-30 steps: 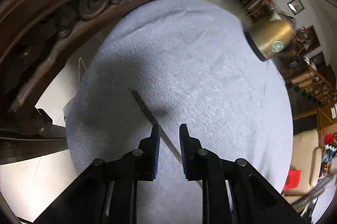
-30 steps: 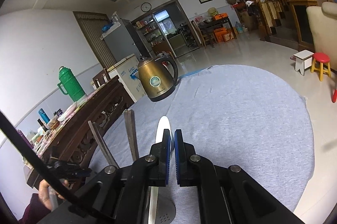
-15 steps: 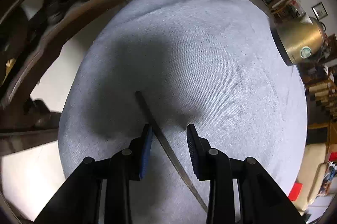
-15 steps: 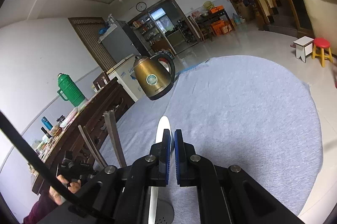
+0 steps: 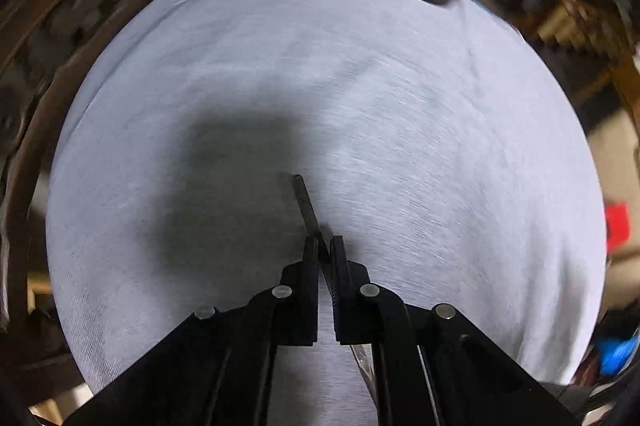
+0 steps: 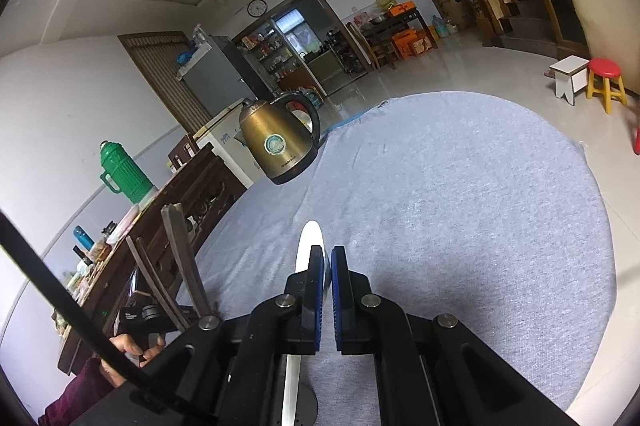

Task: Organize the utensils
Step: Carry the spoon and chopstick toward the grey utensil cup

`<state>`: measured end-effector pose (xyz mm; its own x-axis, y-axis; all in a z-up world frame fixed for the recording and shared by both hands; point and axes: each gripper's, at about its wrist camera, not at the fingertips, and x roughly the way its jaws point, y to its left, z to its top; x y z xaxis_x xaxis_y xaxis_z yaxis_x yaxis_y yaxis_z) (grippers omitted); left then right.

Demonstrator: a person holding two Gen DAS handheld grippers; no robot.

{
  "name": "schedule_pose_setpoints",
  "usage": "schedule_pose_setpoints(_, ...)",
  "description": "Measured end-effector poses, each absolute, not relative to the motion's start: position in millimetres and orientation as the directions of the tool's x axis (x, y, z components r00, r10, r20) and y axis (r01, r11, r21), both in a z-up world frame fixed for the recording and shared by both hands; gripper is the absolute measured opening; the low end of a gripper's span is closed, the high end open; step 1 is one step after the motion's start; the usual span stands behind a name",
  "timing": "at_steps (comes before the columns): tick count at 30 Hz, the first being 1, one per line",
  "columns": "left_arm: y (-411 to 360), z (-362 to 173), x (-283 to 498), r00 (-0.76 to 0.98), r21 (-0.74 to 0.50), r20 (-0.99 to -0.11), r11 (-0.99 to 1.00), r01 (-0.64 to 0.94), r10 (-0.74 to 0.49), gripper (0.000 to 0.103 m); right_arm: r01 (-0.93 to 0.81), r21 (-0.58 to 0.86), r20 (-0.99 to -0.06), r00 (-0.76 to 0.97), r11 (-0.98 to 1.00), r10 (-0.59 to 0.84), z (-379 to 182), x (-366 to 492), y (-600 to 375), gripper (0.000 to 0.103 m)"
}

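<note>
Now your left hand-held gripper is clamped on a thin dark utensil, low in the centre of the left view, its tip over the grey cloth. Your right hand-held gripper is pinched on a white utensil at lower centre of the right view. Two dark utensils stick up at lower left. A brass kettle stands on the desk, left of centre.

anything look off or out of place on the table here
Nothing stands out. The brass kettle stands upright on the grey cloth, with no spill visible. Each claw is shut on a utensil: left claw on a dark handle, right claw on a white one.
</note>
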<state>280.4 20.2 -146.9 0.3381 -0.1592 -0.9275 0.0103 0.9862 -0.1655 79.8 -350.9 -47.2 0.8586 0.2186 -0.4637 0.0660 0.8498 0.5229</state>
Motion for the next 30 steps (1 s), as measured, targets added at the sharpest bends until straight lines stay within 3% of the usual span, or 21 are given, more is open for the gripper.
schedule_pose_setpoints(3, 10.4, -142.6, 278.9, 0.337, -0.164, -0.926, 0.986, 0.04, -0.168, 0.005, 0.063, 0.512, -0.465, 0.859, 0.857, 0.215, -45.9, 80.1, -348.6, 0.004)
schedule_pose_setpoints(6, 9.2, -141.8, 284.0, 0.331, -0.18, -0.928, 0.984, 0.008, -0.172, 0.02, 0.06, 0.511, -0.467, 0.857, 0.857, 0.219, -47.7, 81.2, -345.7, 0.004)
schedule_pose_setpoints(7, 10.4, -142.5, 286.6, 0.329, -0.182, -0.93, 0.983, -0.017, -0.166, 0.03, 0.059, 0.51, -0.469, 0.855, 0.858, 0.221, -48.6, 82.0, -344.1, 0.004)
schedule_pose_setpoints(9, 15.1, -147.7, 285.5, 0.316, -0.187, -0.935, 0.981, -0.048, -0.163, 0.034, 0.056, 0.505, -0.475, 0.851, 0.861, 0.223, -50.1, 83.4, -340.2, 0.004)
schedule_pose_setpoints(12, 11.5, -149.5, 286.1, 0.333, -0.183, -0.93, 0.982, -0.054, -0.155, 0.033, 0.054, 0.504, -0.48, 0.847, 0.862, 0.227, -51.1, 82.9, -336.9, 0.004)
schedule_pose_setpoints(13, 9.0, -149.4, 283.9, 0.346, -0.181, -0.926, 0.982, -0.052, -0.152, 0.012, 0.053, 0.5, -0.48, 0.847, 0.864, 0.226, -50.2, 81.8, -335.4, 0.004)
schedule_pose_setpoints(14, 7.6, -152.0, 280.1, 0.339, -0.194, -0.926, 0.98, -0.05, -0.166, 0.007, 0.053, 0.497, -0.48, 0.848, 0.866, 0.224, -49.3, 81.0, -334.4, 0.004)
schedule_pose_setpoints(21, 5.3, -140.8, 269.0, 0.382, -0.217, -0.905, 0.976, -0.03, -0.189, 0.006, 0.048, 0.479, -0.472, 0.856, 0.877, 0.211, -37.1, 76.1, -330.3, 0.004)
schedule_pose_setpoints(30, 5.5, -69.3, 204.5, 0.559, -0.257, -0.789, 0.963, 0.074, -0.254, 0.005, 0.032, 0.44, -0.424, 0.888, 0.897, 0.176, -14.2, 56.5, -321.7, 0.004)
